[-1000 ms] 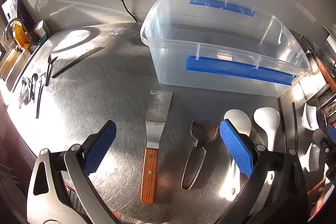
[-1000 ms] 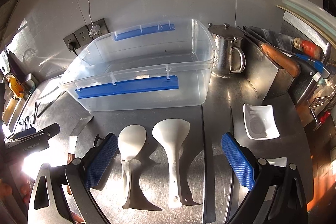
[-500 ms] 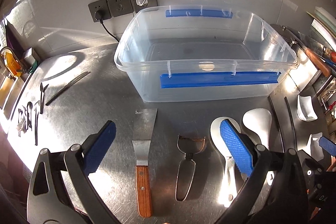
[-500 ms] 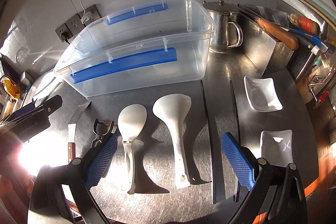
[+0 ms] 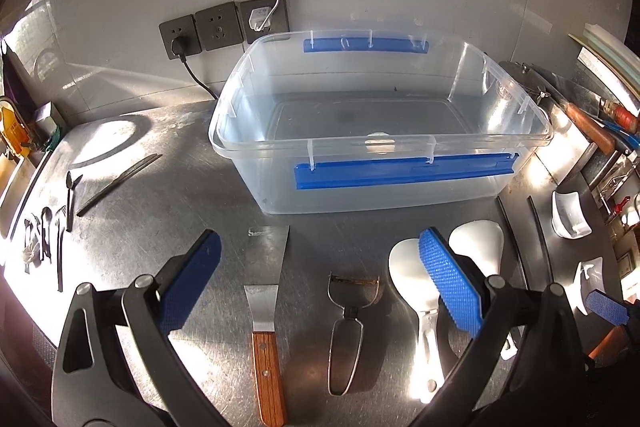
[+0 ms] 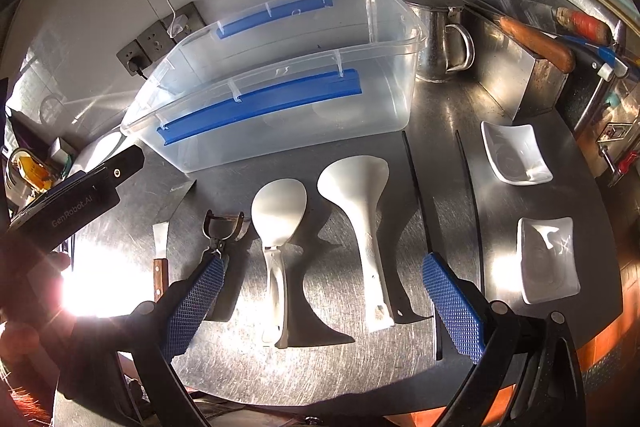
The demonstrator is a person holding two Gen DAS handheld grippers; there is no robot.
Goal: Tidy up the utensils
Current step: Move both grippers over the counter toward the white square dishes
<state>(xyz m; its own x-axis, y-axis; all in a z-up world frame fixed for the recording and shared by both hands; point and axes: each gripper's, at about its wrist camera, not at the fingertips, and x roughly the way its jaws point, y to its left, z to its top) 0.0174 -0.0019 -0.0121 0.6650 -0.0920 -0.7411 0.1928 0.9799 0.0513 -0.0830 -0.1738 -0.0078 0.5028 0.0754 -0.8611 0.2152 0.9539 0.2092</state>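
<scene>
Utensils lie in a row along the lower half of both frames, on the steel surface [image 5: 132, 227] in front of the clear plastic bin [image 5: 380, 163], which holds nothing yet. The wood-handled scraper [image 5: 267, 327] sits lower centre of the left view, the metal peeler [image 5: 347, 323] just right of it, then two white rice paddles [image 6: 276, 239] [image 6: 366, 227]. The left claw [image 5: 320, 291] hovers wide open over scraper and peeler, gripping nothing; the right claw [image 6: 324, 303] gapes equally wide around the paddles, also empty. All look light and rigid. The scraper's thin blade lies flat and slick — better taken by the wooden handle. The paddles' smooth plastic may slip, so pinch mid-handle.
</scene>
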